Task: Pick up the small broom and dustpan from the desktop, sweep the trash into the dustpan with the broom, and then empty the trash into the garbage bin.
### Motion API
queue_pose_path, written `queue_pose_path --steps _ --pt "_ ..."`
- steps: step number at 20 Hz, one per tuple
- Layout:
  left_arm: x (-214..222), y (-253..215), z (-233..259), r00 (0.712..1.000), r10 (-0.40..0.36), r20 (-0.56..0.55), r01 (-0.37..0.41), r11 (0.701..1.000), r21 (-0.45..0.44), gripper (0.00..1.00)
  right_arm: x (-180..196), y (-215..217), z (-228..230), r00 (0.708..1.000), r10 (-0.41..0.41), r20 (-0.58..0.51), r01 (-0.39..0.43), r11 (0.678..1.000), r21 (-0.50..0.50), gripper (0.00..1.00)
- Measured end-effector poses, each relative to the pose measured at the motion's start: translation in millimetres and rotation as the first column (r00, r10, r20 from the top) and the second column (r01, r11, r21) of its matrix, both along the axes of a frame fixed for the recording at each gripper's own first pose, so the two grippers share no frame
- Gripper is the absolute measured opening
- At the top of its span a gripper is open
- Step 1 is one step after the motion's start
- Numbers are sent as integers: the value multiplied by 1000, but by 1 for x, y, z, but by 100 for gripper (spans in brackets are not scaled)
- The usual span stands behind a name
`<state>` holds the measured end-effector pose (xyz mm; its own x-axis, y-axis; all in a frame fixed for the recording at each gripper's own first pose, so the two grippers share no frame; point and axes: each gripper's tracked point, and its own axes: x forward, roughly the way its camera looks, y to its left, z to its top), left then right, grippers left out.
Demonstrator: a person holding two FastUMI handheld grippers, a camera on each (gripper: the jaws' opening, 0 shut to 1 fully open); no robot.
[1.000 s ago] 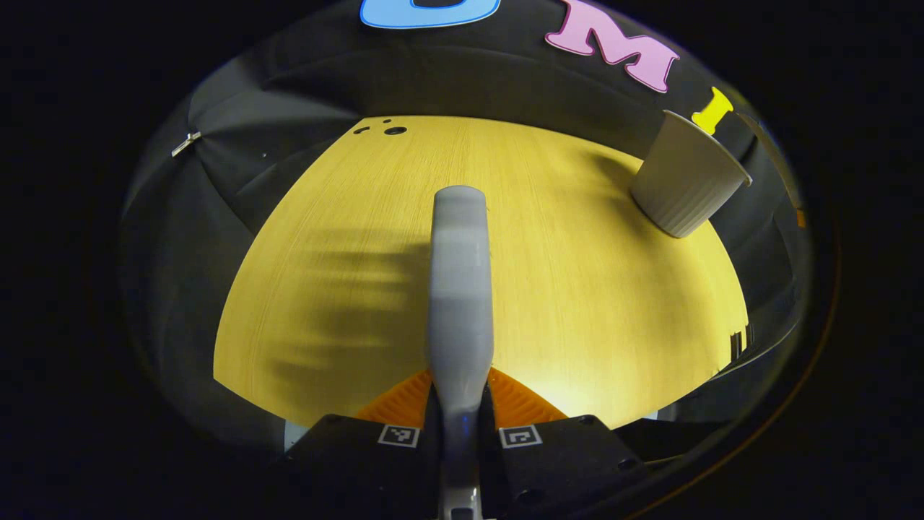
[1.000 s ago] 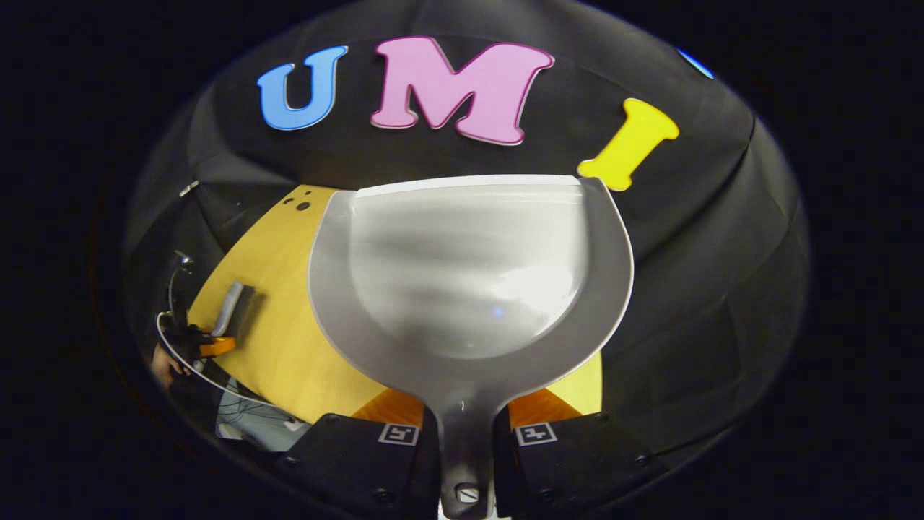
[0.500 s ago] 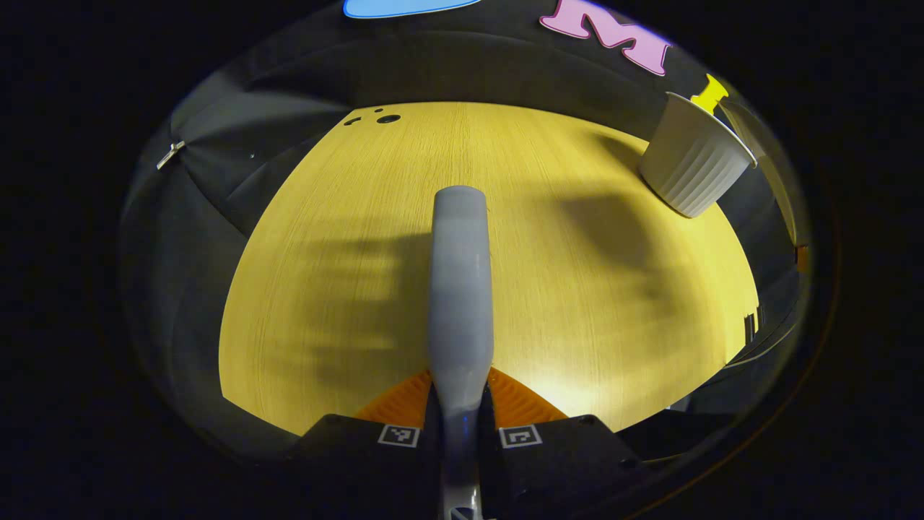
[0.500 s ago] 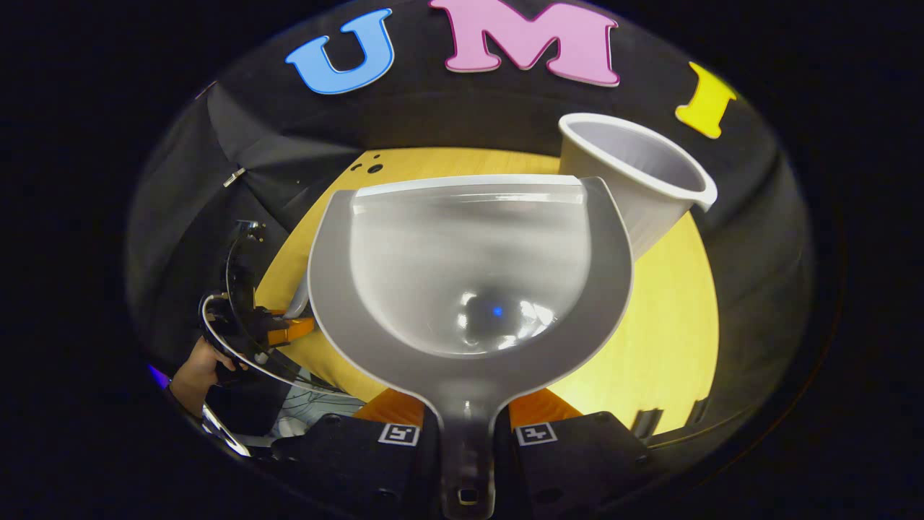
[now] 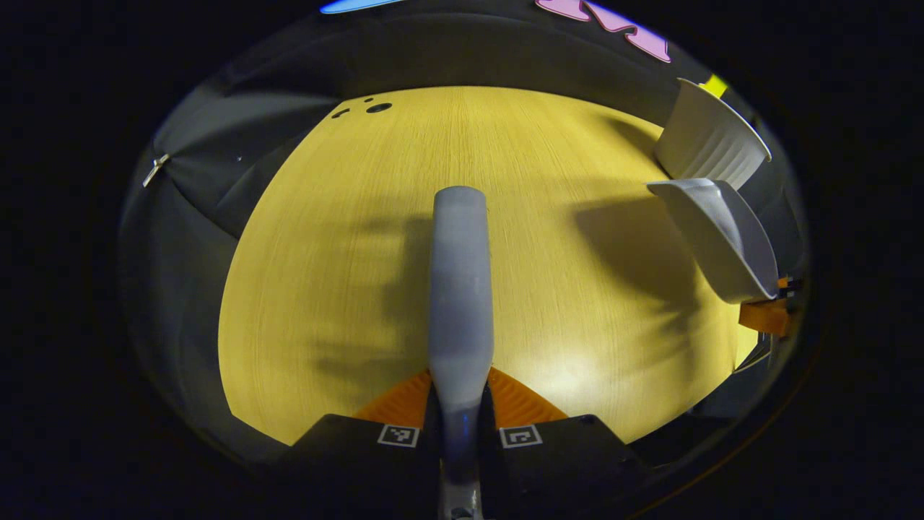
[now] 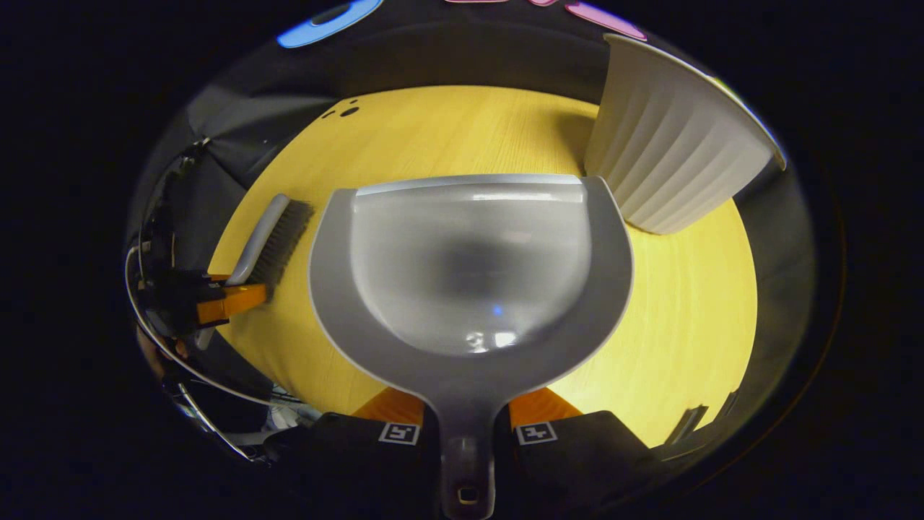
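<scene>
Starting at the left claw [image 5: 460, 393]: clenched on the thin end of the broom [image 5: 460, 289], pressed from both sides by the fingers, to stop any slip or twist. Points the broom straight out ahead over the yellow worktop [image 5: 505, 144]. Seen again far off at the left in the right gripper view, with dark bristles hanging toward the wood; touching or not, hard to tell. Held well apart from the pan, likely to stay out of the way. Over to the right claw [image 6: 465, 408]: squeezed on the short handle of the dustpan [image 6: 469, 289], tight on both sides, to hold the scoop steady. Holds the pan hollow side up, lifted off the worktop, judging by the dark shadow under it in the left gripper view. Looks empty inside, just shiny. Sits just beside the garbage bin [image 6: 671, 159], with the front lip close to the ribbed wall, near the far right of the worktop. Farther out, the bin itself: standing upright, wide mouth on top, ready to take trash from above. Seems like the tipping step, either just done or not yet done; hard to say which.
</scene>
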<state>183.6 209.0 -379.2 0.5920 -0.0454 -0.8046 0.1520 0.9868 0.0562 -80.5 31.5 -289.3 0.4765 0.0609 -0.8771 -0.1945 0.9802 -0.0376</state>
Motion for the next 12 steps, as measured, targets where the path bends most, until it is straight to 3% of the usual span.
queue_pose_path --steps 4,12 --pt "14 -6 1 1000 -1 -7 1 999 37 30 10 -7 -22 999 -28 -19 28 999 -27 33" --pt "22 -7 -1 1000 -10 -21 13 994 112 28 10 -2 -32 997 -56 -52 55 998 -15 34"
